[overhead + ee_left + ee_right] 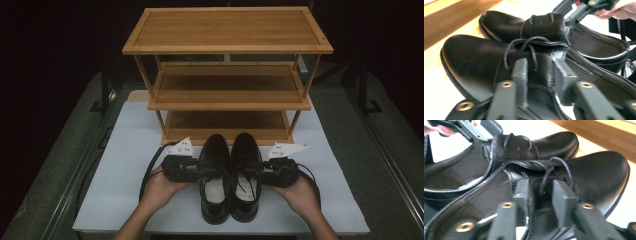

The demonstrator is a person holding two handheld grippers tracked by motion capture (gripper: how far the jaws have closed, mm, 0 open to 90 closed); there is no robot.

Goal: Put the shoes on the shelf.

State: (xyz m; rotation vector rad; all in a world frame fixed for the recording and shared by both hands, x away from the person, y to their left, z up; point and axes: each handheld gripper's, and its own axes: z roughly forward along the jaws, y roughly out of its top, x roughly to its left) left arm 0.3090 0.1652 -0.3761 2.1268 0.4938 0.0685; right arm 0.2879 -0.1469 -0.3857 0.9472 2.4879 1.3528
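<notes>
My left gripper (540, 75) is clamped on the left shoe (215, 175) at its laced flap. Right gripper (540, 195) likewise pinches the right shoe (246, 172). Both shoes sit side by side before the rack (227, 50).

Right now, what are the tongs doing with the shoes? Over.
Left tongs clamped on left shoe, right tongs on right shoe. Shoes side by side on table. Shoe rack just ahead.

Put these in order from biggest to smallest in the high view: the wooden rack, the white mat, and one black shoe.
1. White mat, spreading widest.
2. Wooden rack; it stands nearer the camera, so its lead over the shoe may be flattered.
3. Left black shoe, smallest; the right black shoe looks alike.
</notes>
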